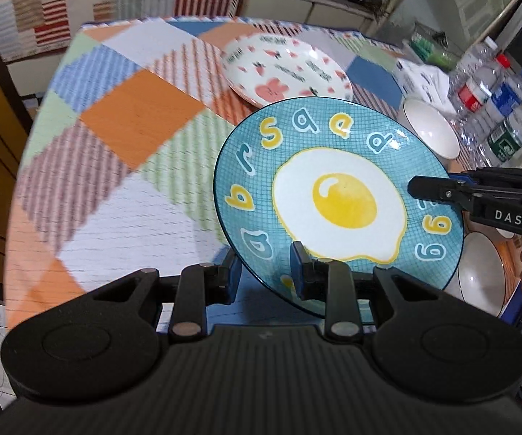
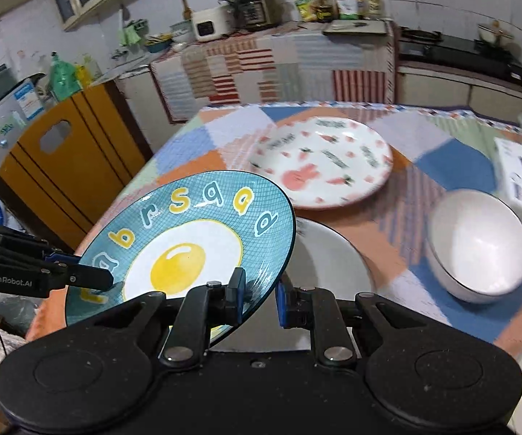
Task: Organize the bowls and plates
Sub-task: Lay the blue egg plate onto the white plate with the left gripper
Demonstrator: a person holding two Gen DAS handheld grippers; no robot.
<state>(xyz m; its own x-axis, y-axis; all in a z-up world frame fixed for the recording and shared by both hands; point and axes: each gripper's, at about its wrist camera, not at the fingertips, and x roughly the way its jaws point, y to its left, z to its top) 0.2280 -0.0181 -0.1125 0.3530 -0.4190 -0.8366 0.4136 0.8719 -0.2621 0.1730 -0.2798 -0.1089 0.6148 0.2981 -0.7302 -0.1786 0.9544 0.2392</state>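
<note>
A table (image 1: 123,137) covered with a patchwork cloth of orange, blue, green and striped squares filled most of both views, with a kitchen counter draped in a similar cloth behind it. Above the table's near edge a round teal ceramic plate (image 1: 337,195) printed with a fried egg and a ring of letters was held tilted, clear of the cloth, by both grippers. The left gripper (image 1: 266,272) had its blue-padded fingers nearly closed over the plate's near rim, one finger under it and one on its face. The right gripper (image 2: 259,299) was likewise clamped narrowly on the opposite rim, one finger on the printed face and the other below it; in the left wrist view it reached in from the right edge of the plate.

Farther back on the cloth lay a white plate with pink rabbit and carrot prints (image 2: 324,161), flat and well apart from the held plate. A white bowl with a dark rim line (image 2: 478,244) sat to the right of it. Another white dish (image 2: 328,257) lay partly hidden just beneath the teal plate. Several clear plastic bottles (image 1: 496,108) stood at the table's right side.
</note>
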